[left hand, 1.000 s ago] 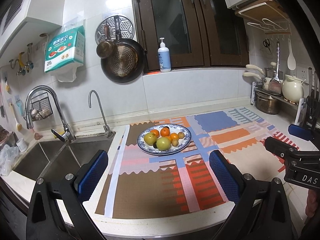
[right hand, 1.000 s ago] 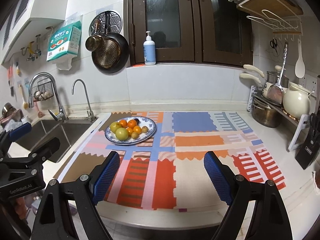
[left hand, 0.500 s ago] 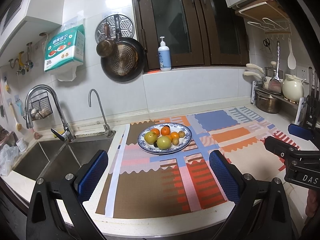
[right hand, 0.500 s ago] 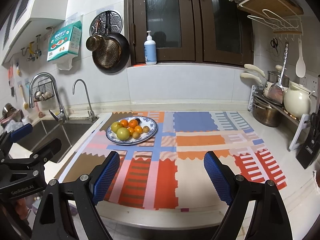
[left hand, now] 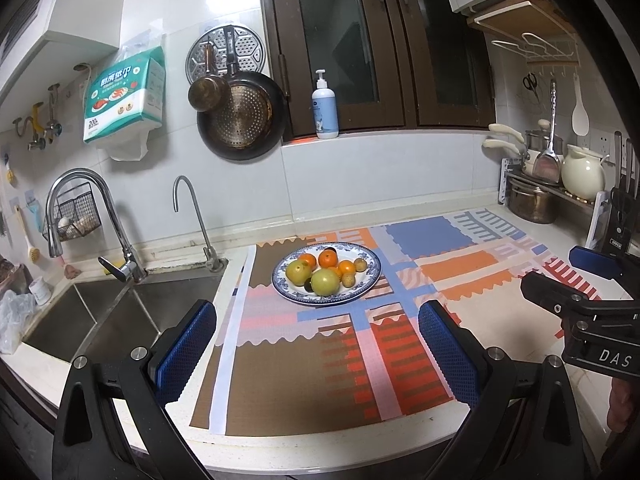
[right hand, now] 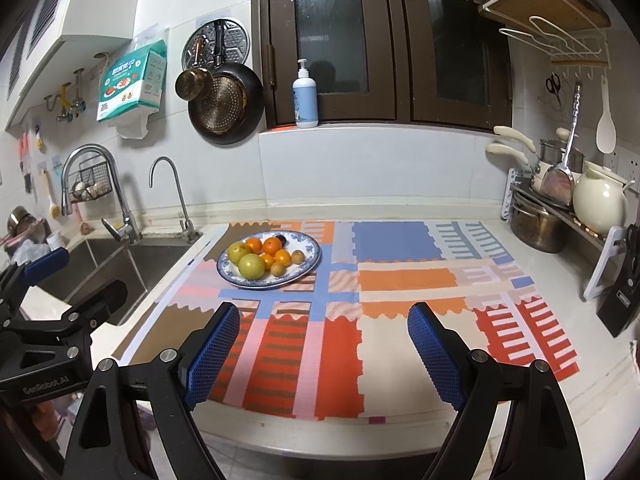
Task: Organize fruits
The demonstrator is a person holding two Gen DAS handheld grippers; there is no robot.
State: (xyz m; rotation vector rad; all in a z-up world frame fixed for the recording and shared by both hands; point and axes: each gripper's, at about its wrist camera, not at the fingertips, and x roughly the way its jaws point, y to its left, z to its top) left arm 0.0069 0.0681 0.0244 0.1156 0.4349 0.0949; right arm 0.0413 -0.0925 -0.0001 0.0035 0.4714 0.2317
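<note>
A blue-rimmed white plate sits on the patterned mat near the sink. It holds two yellow-green fruits, several oranges, small brown fruits and a dark one. My left gripper is open and empty, above the mat's front part, short of the plate. My right gripper is open and empty over the mat's front, right of the plate.
A steel sink with two taps lies left of the mat. A pot rack with a cream jug and a knife block stand at the right. A soap bottle is on the window sill. Pans hang on the wall.
Both grippers have drifted slightly, so the plate sits a little further right in both views. Both stay open and empty.
</note>
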